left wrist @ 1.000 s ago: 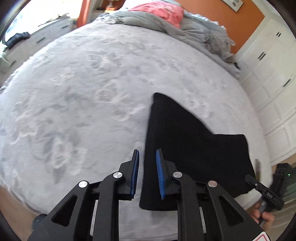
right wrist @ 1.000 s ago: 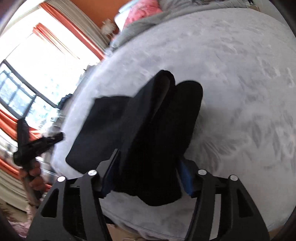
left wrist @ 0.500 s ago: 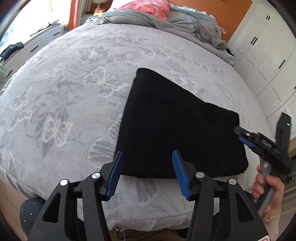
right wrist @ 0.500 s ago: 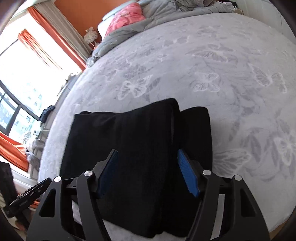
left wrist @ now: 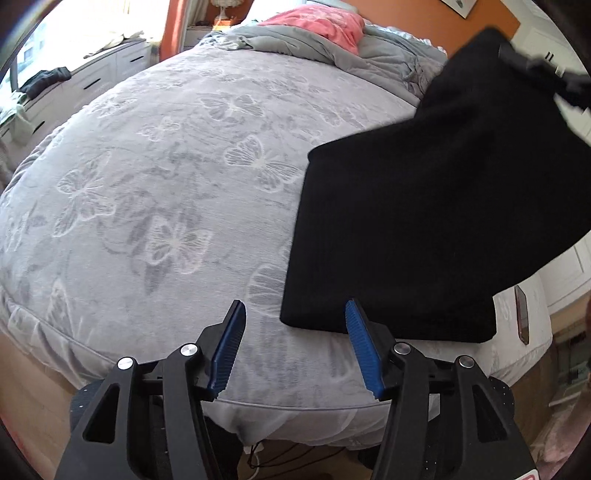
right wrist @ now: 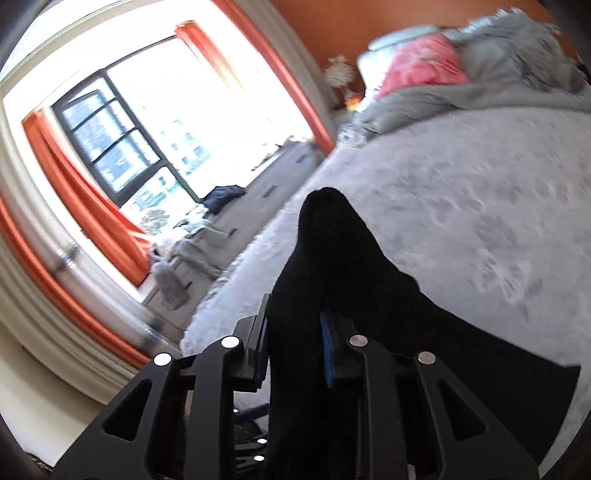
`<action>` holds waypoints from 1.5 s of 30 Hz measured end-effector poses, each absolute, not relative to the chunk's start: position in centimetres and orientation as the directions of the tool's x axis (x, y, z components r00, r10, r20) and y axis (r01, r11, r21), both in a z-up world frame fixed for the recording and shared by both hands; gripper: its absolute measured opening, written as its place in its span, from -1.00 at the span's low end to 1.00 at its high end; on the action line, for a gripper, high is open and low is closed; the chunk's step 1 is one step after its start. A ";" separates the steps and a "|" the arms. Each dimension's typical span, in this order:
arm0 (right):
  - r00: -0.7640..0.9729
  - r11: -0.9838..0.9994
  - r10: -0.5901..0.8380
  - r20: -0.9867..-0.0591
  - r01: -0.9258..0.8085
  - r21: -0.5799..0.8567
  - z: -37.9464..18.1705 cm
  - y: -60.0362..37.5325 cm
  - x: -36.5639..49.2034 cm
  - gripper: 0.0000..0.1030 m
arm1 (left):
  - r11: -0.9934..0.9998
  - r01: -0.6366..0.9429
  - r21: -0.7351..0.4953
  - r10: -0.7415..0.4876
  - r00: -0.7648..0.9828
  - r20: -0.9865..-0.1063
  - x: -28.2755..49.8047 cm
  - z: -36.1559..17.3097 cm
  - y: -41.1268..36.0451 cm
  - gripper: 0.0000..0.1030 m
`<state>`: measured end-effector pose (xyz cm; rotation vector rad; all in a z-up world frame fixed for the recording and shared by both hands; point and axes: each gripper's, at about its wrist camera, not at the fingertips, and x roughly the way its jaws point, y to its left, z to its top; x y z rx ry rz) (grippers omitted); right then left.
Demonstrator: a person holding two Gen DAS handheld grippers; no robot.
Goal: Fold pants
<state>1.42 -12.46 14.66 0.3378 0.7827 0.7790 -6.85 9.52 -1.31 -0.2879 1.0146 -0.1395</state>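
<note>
Basically near the end: the black pants (left wrist: 424, 229) are already a compact folded bundle, no loose legs showing. The right claw (right wrist: 293, 350) is clenched on one edge of the bundle, cloth pinched between its blue pads (right wrist: 327, 347). In the left wrist view that far corner rides up in the air while the near edge of the pants touches the bed (left wrist: 166, 184) close to its front edge. The left claw (left wrist: 293, 350) is released, jaws wide apart, nothing in it, hovering just beside the bundle's near left corner. My read: the folding itself looks done, or one last fold-over is under way; what's left is laying the bundle flat and letting go. The right wrist view is blurred, so the layer count is unclear. Grey duvet (left wrist: 295, 44) and pink pillow (left wrist: 317, 26) sit well apart at the head.
</note>
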 end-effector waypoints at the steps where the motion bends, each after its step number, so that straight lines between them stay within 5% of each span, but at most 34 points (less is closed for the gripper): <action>1: 0.464 0.671 0.741 -0.485 -0.529 0.518 16.2 -11.5 1.0 -0.59 | 0.953 -0.036 -0.300 -0.235 0.536 -0.811 -7.1 -0.8 10.4 0.06; 5: 0.544 0.747 0.664 -0.513 -0.484 0.455 14.9 -14.5 -0.6 -0.59 | 0.954 -0.074 -0.290 -0.196 0.576 -0.794 -7.9 0.6 12.9 0.20; 8: 0.586 0.908 0.417 -0.695 -0.240 0.343 6.1 -21.1 0.6 -0.55 | 0.954 -0.074 -0.289 -0.195 0.579 -0.792 -7.6 0.5 13.1 0.24; 10: 0.520 0.989 0.134 -0.844 -0.021 0.144 -1.0 -26.0 1.2 -0.53 | 0.954 -0.063 -0.294 -0.209 0.564 -0.799 -7.1 -0.2 12.4 0.26; 13: 0.528 0.951 0.229 -0.818 0.059 0.305 -3.6 -30.6 -1.2 -0.48 | 0.941 -0.046 -0.334 -0.261 0.527 -0.808 -5.7 -1.6 10.6 0.30; 17: 0.572 0.956 0.188 -0.798 0.080 0.282 -2.7 -32.4 -2.2 -0.16 | 0.911 -0.035 -0.411 -0.351 0.455 -0.818 -3.2 -3.8 8.0 0.36; 19: 0.571 0.930 0.258 -0.779 0.071 0.360 -2.9 -32.9 -2.9 -0.16 | 0.905 -0.036 -0.424 -0.367 0.438 -0.821 -1.8 -4.7 7.0 0.39; 22: 0.537 0.873 0.398 -0.744 0.028 0.487 -4.0 -32.0 -2.0 0.17 | 0.893 -0.054 -0.447 -0.388 0.413 -0.824 -0.5 -5.8 6.1 0.39; 24: 0.480 0.865 0.432 -0.763 0.017 0.501 -5.7 -30.7 -0.5 0.22 | 0.894 -0.066 -0.443 -0.378 0.417 -0.827 -0.3 -5.9 5.7 0.40; 27: 0.434 0.842 0.494 -0.753 -0.024 0.539 -7.3 -28.4 0.4 -0.32 | 0.907 -0.044 -0.419 -0.362 0.426 -0.829 -0.1 -5.5 5.1 0.40; 28: 0.434 0.844 0.493 -0.754 -0.027 0.536 -7.1 -27.8 0.6 -0.66 | 0.906 -0.039 -0.421 -0.365 0.429 -0.826 -0.1 -5.3 5.0 0.40; 31: 0.512 0.794 0.555 -0.655 -0.092 0.601 -2.5 -28.4 -0.3 -0.71 | 0.895 -0.027 -0.445 -0.392 0.427 -0.815 0.3 -4.7 5.1 0.40; 34: 0.620 0.871 0.458 -0.637 -0.169 0.462 2.9 -28.9 -3.0 -0.71 | 0.898 0.005 -0.440 -0.396 0.446 -0.803 0.1 -3.6 5.0 0.44; 38: 0.473 0.972 0.222 -0.853 -0.039 0.232 -4.1 -29.6 -1.6 -0.50 | 0.911 0.032 -0.411 -0.382 0.441 -0.812 0.5 -4.5 3.7 0.51; 40: 0.501 0.942 0.273 -0.821 0.034 0.334 -5.1 -31.5 -2.5 -0.42 | 0.898 0.024 -0.440 -0.411 0.405 -0.817 0.8 -5.5 3.3 0.51; 42: 0.555 0.923 0.284 -0.782 0.063 0.379 -3.5 -32.6 -3.3 0.03 | 0.894 0.009 -0.449 -0.416 0.395 -0.820 0.8 -6.1 3.5 0.51; 43: 0.593 0.930 0.257 -0.763 0.063 0.363 -2.6 -32.8 -3.6 0.42 | 0.894 0.008 -0.449 -0.415 0.392 -0.821 1.0 -6.2 3.6 0.51; 45: 0.592 0.944 0.239 -0.769 0.044 0.327 -2.5 -33.0 -3.2 0.44 | 0.885 -0.001 -0.465 -0.428 0.390 -0.815 1.3 -6.6 3.8 0.55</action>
